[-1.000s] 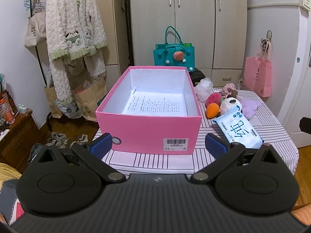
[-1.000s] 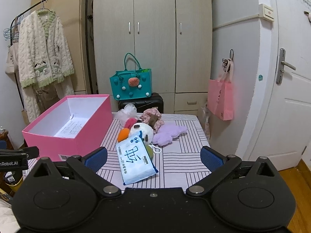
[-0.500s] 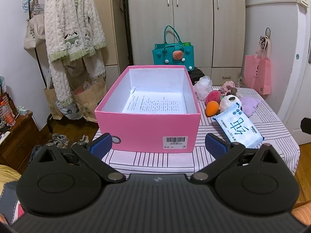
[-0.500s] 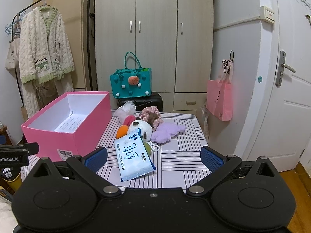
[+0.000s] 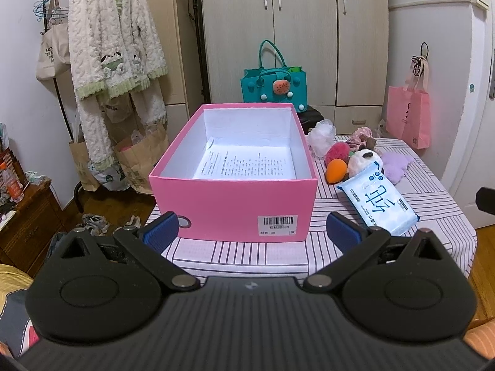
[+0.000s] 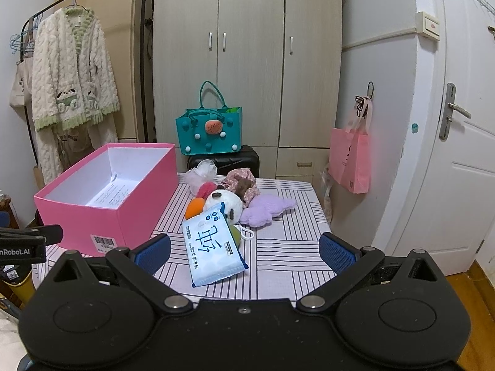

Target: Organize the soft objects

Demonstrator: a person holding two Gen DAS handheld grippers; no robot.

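Observation:
A pink box [image 5: 235,199] [image 6: 102,216] stands open on the striped table, holding only a printed sheet. Right of it lies a pile of soft things: a blue wipes pack [image 5: 379,202] [image 6: 212,249], a white panda plush [image 6: 227,204], an orange ball [image 5: 336,170], a red puff [image 5: 337,150], a purple plush [image 6: 267,208], a floral cloth [image 6: 239,182] and a white mesh puff [image 5: 321,133]. My left gripper [image 5: 252,233] hovers open before the box's near wall. My right gripper [image 6: 244,249] is open, low over the near table edge, with the wipes pack just beyond its fingers.
The striped table [image 6: 287,247] is small, its right edge near a white door [image 6: 458,167]. A teal bag [image 6: 208,136] sits on a black case behind the table. A pink bag [image 6: 351,160] hangs right. A robe [image 5: 113,55] hangs on a rack at left.
Both views have drifted slightly: the box and pile sit a bit lower and farther in the frames, as both grippers pulled back and rose a little. Nothing was grasped.

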